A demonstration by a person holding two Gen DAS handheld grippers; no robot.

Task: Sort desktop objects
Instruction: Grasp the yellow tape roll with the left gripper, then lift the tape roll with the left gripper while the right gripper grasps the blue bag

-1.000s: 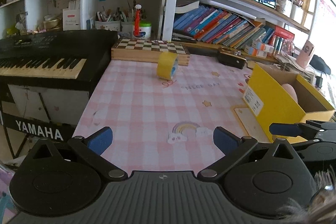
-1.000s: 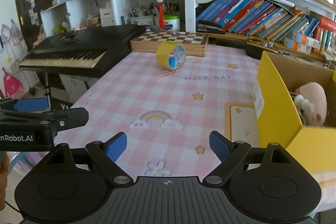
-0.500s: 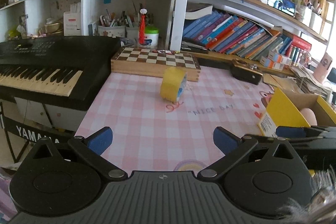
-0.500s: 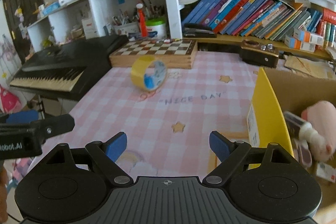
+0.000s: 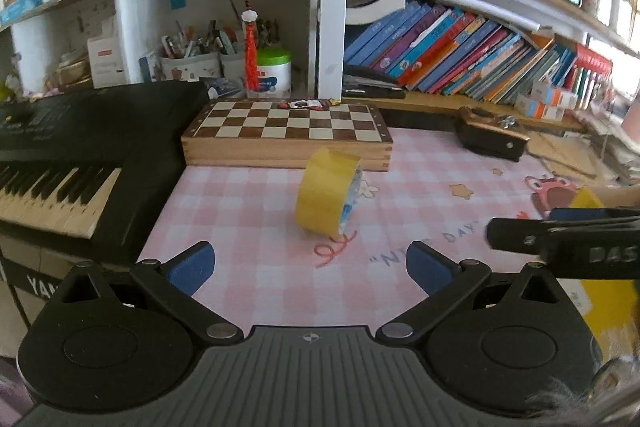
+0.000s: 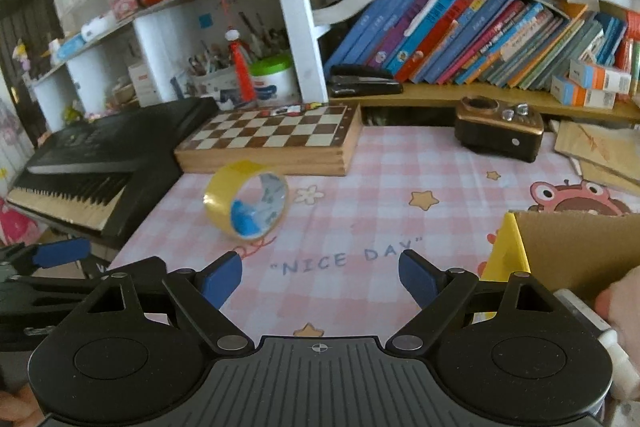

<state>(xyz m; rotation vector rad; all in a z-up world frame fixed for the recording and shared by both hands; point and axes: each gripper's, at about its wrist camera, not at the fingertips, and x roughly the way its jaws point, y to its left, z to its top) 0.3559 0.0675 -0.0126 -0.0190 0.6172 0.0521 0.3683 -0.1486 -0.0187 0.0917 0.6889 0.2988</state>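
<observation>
Yellow tape roll (image 5: 329, 195), on edge on the pink checked tablecloth (image 5: 248, 267).
I see it ahead of my left gripper (image 5: 308, 267) and right gripper (image 6: 320, 279), clear of both; both jaws wide, empty.

White shelving (image 5: 330, 7) rises at the far side of a pink checked tabletop (image 5: 248, 211). Slanting books (image 6: 480, 35) fill the wooden shelf on the right; pen pots (image 5: 192, 61) crowd the cubby on the left. A black keyboard (image 5: 72, 147) flanks the table's left edge. Daylight brightens the far right.
</observation>
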